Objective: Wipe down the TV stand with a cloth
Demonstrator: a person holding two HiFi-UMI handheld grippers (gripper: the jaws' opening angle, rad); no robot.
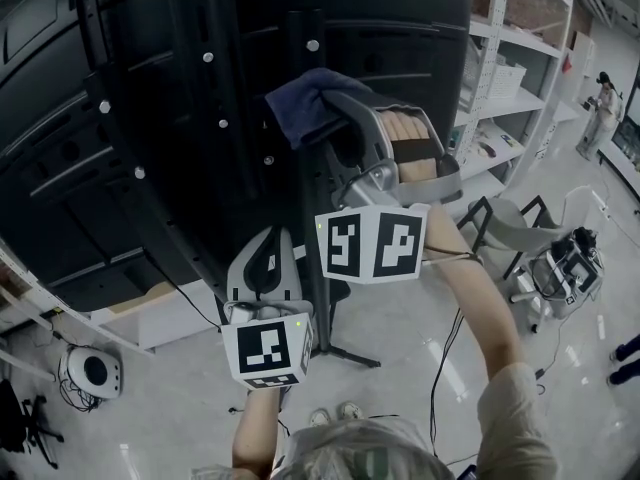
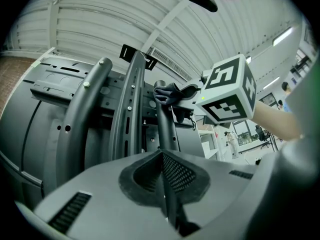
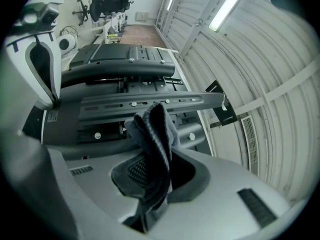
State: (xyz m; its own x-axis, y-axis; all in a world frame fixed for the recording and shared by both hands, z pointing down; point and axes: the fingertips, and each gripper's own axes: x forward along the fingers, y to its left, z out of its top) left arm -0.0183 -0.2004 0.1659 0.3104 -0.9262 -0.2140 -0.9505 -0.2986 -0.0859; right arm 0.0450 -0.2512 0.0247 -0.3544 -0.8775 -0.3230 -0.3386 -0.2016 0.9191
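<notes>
soft, fuzzy dark-blue cloth (image 1: 300, 103), bunched in folds, sticks out from the right claw (image 3: 152, 181), whose jaws are clamped tight on it, held up at a black metal upright of the tv stand (image 1: 215, 118): slotted rails, round bolts, curved tubes. left claw (image 2: 165, 181) sits lower, jaws closed together w/ nothing btwn them. glossy pale floor (image 1: 430, 368), white shelving (image 1: 500, 78) at right, ribbed ceiling (image 3: 260, 59) w/ strip lights.
</notes>
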